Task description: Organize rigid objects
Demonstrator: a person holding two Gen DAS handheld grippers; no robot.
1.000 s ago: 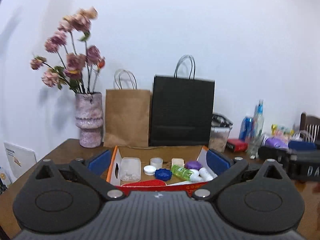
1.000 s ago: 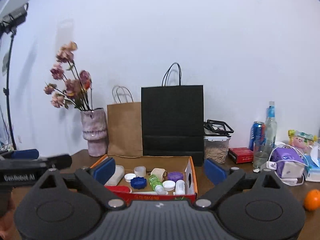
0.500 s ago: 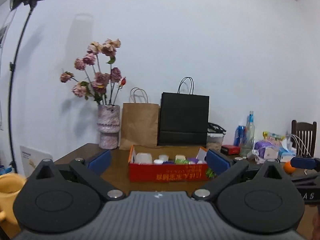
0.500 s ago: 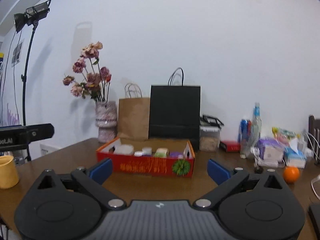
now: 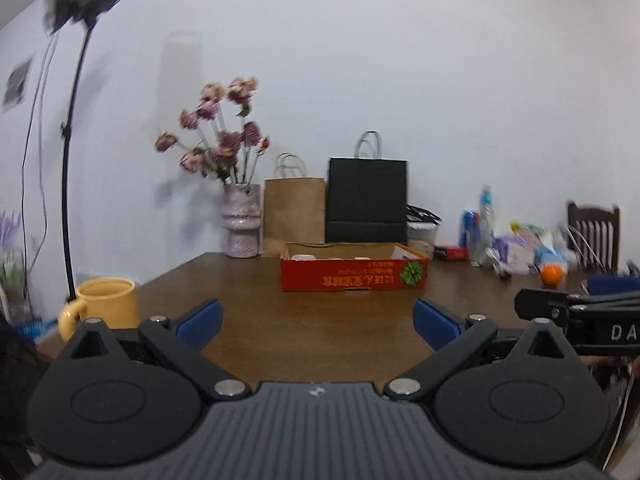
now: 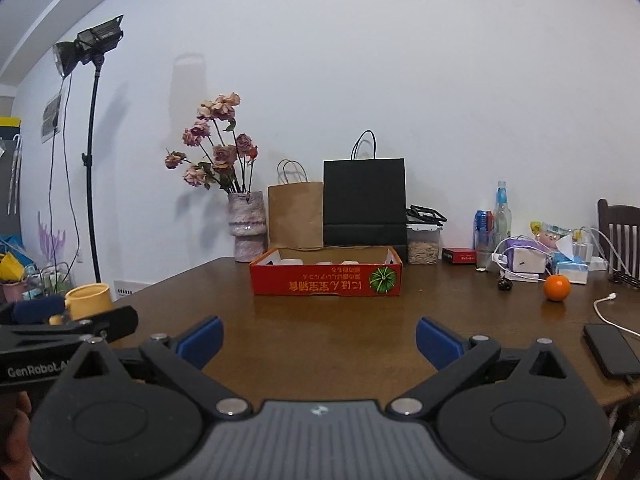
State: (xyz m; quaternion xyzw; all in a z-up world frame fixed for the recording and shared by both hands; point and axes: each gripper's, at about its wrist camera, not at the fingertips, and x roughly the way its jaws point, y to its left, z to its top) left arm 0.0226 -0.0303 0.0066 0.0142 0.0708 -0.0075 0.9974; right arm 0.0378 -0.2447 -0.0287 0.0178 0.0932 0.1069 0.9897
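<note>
Red box (image 6: 326, 278) with small containers sits mid-worktop (image 6: 320, 340), well ahead of both tongs, left (image 5: 316, 322) and right (image 6: 319, 334), each spread wide and empty, right's jaws just opened further.

A shallow red cardboard box (image 6: 326, 278) with yellow lettering and a green-striped round emblem sits mid-way on the dark brown wooden table (image 6: 360, 332). Along the far edge stand a mottled pink-and-white ceramic vase (image 6: 247, 226) of faded pink flowers, a plain tan paper bag (image 6: 295, 216) and a matte black paper bag (image 6: 364, 202). A yellow ceramic mug (image 5: 108, 304) sits at the left edge and an orange round fruit (image 6: 556, 287) towards the right.
</note>
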